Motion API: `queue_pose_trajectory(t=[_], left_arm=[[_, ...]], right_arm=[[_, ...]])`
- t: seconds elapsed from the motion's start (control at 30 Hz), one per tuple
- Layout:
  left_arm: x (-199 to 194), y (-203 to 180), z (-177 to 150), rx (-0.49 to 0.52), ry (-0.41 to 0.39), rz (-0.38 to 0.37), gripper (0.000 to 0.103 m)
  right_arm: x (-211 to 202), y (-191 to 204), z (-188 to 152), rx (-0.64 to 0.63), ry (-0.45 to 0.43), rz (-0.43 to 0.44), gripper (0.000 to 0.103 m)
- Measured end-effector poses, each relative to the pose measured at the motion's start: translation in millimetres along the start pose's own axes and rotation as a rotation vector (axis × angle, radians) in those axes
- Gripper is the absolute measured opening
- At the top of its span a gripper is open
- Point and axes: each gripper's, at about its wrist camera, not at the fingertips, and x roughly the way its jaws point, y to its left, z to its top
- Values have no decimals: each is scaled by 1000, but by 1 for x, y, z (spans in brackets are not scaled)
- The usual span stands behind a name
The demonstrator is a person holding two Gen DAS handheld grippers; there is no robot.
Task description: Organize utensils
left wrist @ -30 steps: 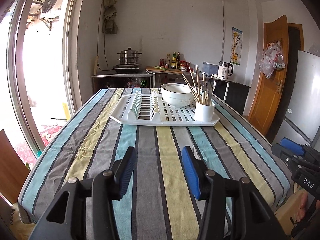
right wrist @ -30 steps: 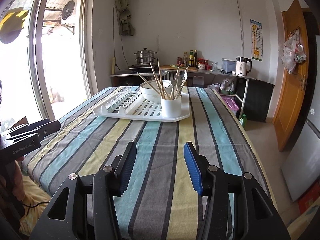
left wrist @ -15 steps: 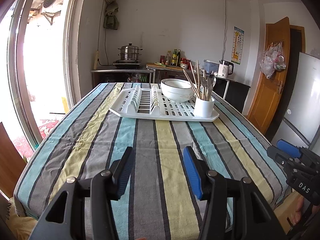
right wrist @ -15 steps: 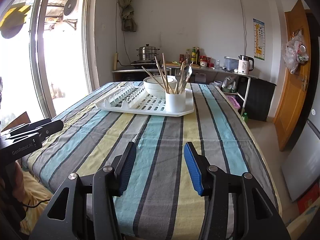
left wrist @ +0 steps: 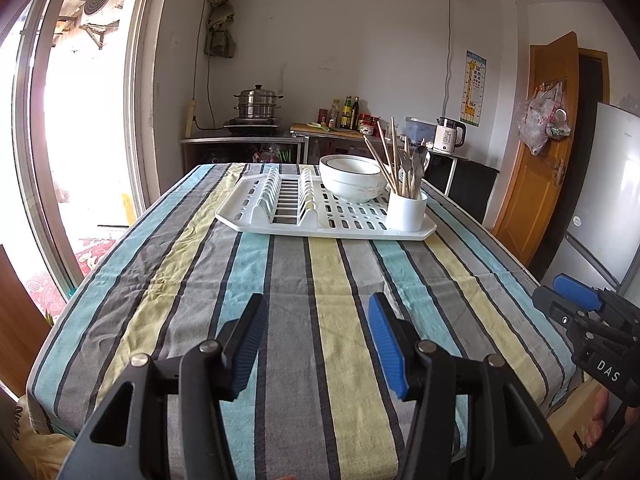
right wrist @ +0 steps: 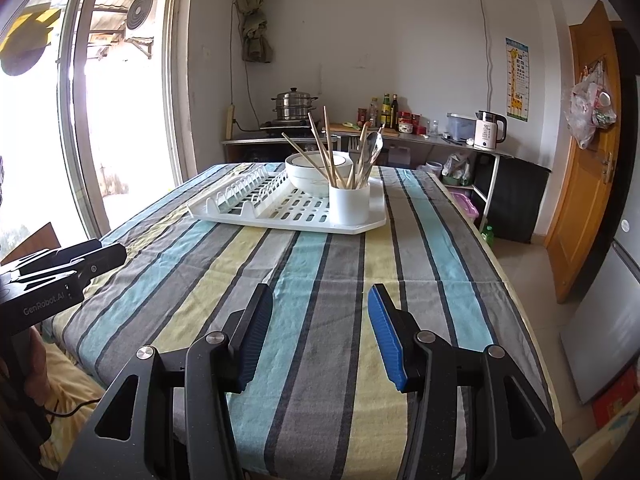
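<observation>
Nearest the viewer, the left gripper (left wrist: 316, 340) hangs over the near edge of the table (left wrist: 280, 280), its blue-padded jaws spread wide with nothing between them. The right gripper (right wrist: 320, 336) hangs the same way over the near edge, a little to the right, jaws apart and empty. Each shows at the side of the other's view, so the two are held level and apart, probably to keep both free for a reach forward.

The striped cloth (right wrist: 304, 280) between the grippers and the far half of the table carries no loose cutlery that can be seen.

Toward the far edge sits a white drying rack (left wrist: 320, 220), set square to the table. At its near right corner stands a white cup (left wrist: 406, 210), and the utensils (right wrist: 352, 156) are in it: chopsticks fanning outward, with a spoon and what looks like a fork upright among them. Standing them handle-down keeps them together and easy to pick. Behind the cup rests a white bowl (left wrist: 350, 178) on the rack's flat part; the slotted part on the left is bare.

With everything gathered in the cup, the scene fits either sorting finished or utensils about to be taken out.
</observation>
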Motion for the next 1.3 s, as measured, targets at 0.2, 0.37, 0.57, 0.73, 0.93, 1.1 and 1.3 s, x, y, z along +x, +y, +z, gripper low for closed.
queue_pose_trajectory(t=[0.2,0.37,0.57,0.73,0.93,1.1,1.3], left_arm=[[0,0,0,0,0,2,55],[1,0,-1,0,3,-2,55],[3,0,-1,1,9,-4,55],[3,0,-1,4,7,8,55],[3,-1,0,10,5,16,55],[3,-1,0,11,7,14,55],[4,-2,-1,19,11,18,55]], right_arm=[[0,0,0,-1,3,0,51],[-1,0,1,-3,1,-1,51],[0,0,2,-4,3,-1,51],[1,0,2,-4,3,1,51],[1,1,2,-5,3,0,51],[1,0,2,-5,3,0,51],[1,0,2,-7,3,-2,51]])
